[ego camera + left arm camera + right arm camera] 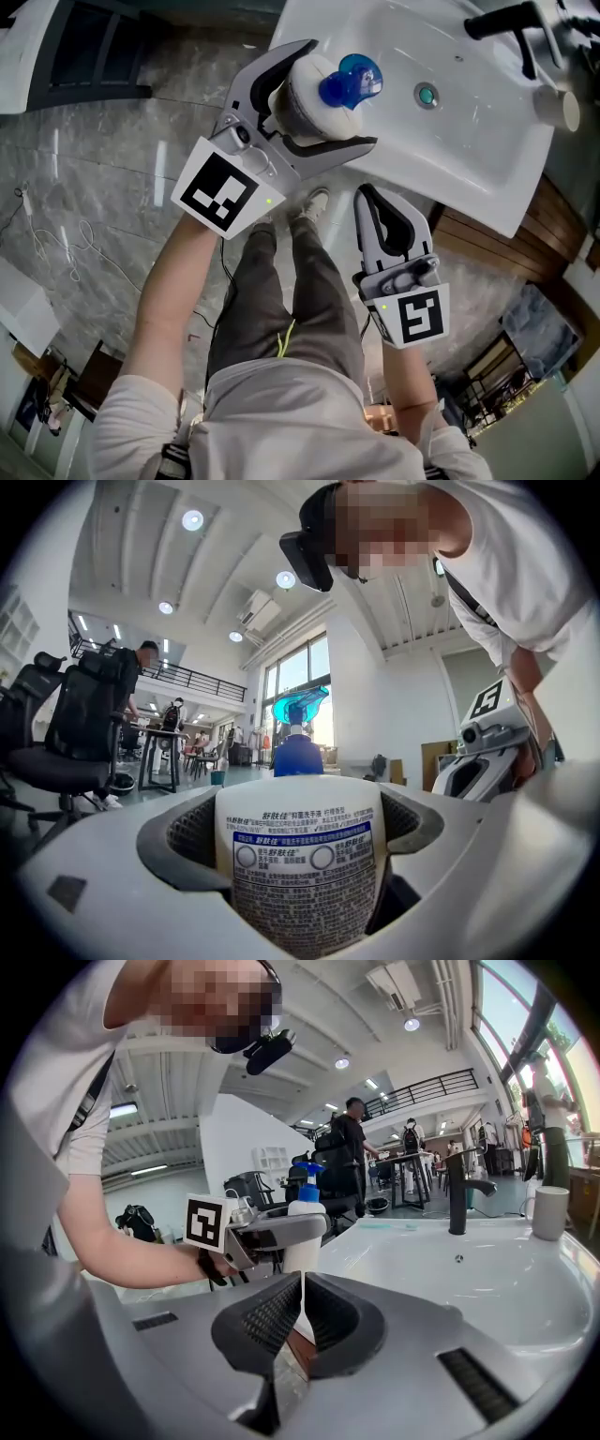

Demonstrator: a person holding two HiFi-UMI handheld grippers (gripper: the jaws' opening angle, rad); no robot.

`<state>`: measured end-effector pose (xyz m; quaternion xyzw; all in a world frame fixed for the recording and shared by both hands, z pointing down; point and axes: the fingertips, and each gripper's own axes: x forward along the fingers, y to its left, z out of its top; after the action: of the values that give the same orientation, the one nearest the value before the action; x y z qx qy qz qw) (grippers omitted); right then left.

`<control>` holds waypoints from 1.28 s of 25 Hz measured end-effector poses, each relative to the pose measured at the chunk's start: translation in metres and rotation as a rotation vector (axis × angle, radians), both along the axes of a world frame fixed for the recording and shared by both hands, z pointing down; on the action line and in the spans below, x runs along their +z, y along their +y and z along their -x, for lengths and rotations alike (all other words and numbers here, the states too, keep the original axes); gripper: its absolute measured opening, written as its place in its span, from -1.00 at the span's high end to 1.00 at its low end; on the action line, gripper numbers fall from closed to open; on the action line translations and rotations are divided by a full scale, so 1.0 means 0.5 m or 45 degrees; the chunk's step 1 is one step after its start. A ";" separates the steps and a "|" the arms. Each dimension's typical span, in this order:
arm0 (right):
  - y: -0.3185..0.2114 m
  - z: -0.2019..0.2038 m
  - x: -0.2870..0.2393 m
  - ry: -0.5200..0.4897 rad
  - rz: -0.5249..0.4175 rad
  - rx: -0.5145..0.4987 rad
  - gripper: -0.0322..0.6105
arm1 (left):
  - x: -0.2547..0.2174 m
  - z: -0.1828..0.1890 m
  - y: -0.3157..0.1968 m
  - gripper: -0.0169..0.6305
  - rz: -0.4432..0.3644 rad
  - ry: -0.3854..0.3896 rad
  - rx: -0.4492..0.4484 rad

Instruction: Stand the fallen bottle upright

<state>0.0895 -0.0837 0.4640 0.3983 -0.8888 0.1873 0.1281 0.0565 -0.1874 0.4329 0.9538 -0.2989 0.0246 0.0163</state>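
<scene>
**Bottle upright in left claw's grip**

Clamped in the left gripper (298, 829), jaws pressed against both sides of the white body: the bottle (302, 94). Held upright, blue pump (349, 82) on top, at the near corner of the white sink (469, 150); impossible to tell whether its base touches the rim. At 5 o'clock from the bottle in the head view, the right gripper (302, 1312), jaws closed together on nothing. Farther out, at 2 o'clock, a black faucet (506, 23); at 3 o'clock, a cup (562, 108).
</scene>
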 end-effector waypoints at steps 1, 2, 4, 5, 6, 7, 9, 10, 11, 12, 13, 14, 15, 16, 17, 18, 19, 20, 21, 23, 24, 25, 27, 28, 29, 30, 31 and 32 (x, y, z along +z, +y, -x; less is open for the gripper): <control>0.000 0.003 0.004 0.002 0.001 0.000 0.79 | -0.003 0.001 0.001 -0.56 -0.004 0.039 0.000; 0.000 0.006 0.008 0.004 0.003 0.001 0.79 | -0.006 0.002 0.004 -0.56 -0.009 0.074 0.004; -0.001 0.013 0.012 0.006 0.007 0.003 0.79 | -0.007 0.005 0.010 -0.56 -0.019 0.113 0.018; -0.002 0.016 0.013 0.008 0.007 0.005 0.79 | -0.005 0.007 0.013 -0.56 -0.024 0.117 0.025; -0.004 0.018 0.014 0.010 0.007 0.007 0.79 | -0.002 0.009 0.016 -0.56 -0.029 0.117 0.032; -0.006 0.019 0.015 0.012 0.008 0.010 0.79 | -0.001 0.011 0.018 -0.56 -0.035 0.114 0.040; -0.012 0.016 0.017 0.015 0.007 0.023 0.79 | 0.000 0.012 0.018 -0.56 -0.053 0.104 0.056; -0.015 0.013 0.019 0.013 0.006 0.032 0.79 | 0.000 0.011 0.018 -0.56 -0.062 0.098 0.063; -0.019 0.010 0.021 0.011 0.005 0.041 0.79 | 0.001 0.010 0.017 -0.56 -0.070 0.092 0.070; -0.021 0.009 0.023 0.009 0.005 0.049 0.79 | 0.003 0.009 0.018 -0.56 -0.076 0.086 0.076; -0.023 0.009 0.026 0.008 0.004 0.055 0.79 | 0.004 0.011 0.020 -0.56 -0.081 0.082 0.082; -0.023 0.013 0.028 0.008 0.004 0.060 0.79 | 0.005 0.014 0.024 -0.56 -0.086 0.081 0.088; -0.022 0.018 0.029 0.009 0.003 0.064 0.79 | 0.006 0.019 0.029 -0.56 -0.092 0.080 0.096; -0.021 0.024 0.030 0.010 0.001 0.067 0.79 | 0.006 0.024 0.034 -0.56 -0.100 0.079 0.104; -0.020 0.029 0.031 0.010 0.000 0.070 0.79 | 0.006 0.028 0.039 -0.56 -0.109 0.078 0.111; -0.019 0.033 0.032 0.011 0.000 0.073 0.79 | 0.006 0.031 0.042 -0.56 -0.117 0.077 0.118; -0.019 0.034 0.032 0.011 -0.001 0.077 0.79 | 0.006 0.033 0.044 -0.56 -0.121 0.078 0.124; -0.018 0.035 0.033 0.011 -0.001 0.082 0.79 | 0.007 0.035 0.045 -0.56 -0.122 0.079 0.129; -0.018 0.036 0.033 0.011 -0.001 0.087 0.79 | 0.007 0.037 0.046 -0.56 -0.122 0.080 0.133; -0.016 0.042 0.031 0.012 -0.001 0.094 0.79 | 0.004 0.046 0.050 -0.56 -0.124 0.084 0.140; -0.014 0.045 0.030 0.013 -0.002 0.098 0.79 | 0.003 0.052 0.053 -0.56 -0.127 0.086 0.142; -0.012 0.048 0.029 0.014 -0.003 0.101 0.79 | 0.001 0.057 0.056 -0.56 -0.132 0.087 0.143; -0.008 0.051 0.030 0.016 -0.004 0.110 0.79 | 0.002 0.063 0.060 -0.56 -0.139 0.089 0.148; -0.006 0.053 0.031 0.016 -0.004 0.114 0.79 | 0.003 0.064 0.061 -0.56 -0.141 0.088 0.151; -0.005 0.055 0.032 0.016 -0.004 0.118 0.79 | 0.003 0.065 0.063 -0.56 -0.143 0.084 0.156; -0.003 0.056 0.031 0.015 -0.004 0.121 0.79 | 0.004 0.066 0.066 -0.56 -0.145 0.078 0.161; -0.002 0.058 0.030 0.014 -0.005 0.124 0.79 | 0.004 0.067 0.068 -0.56 -0.147 0.073 0.167; -0.001 0.058 0.030 0.013 -0.005 0.126 0.79 | 0.005 0.067 0.069 -0.56 -0.149 0.069 0.172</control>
<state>0.0606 -0.0842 0.4788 0.4432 -0.8676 0.1895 0.1225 0.0229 -0.1528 0.4352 0.9714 -0.2343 -0.0178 -0.0330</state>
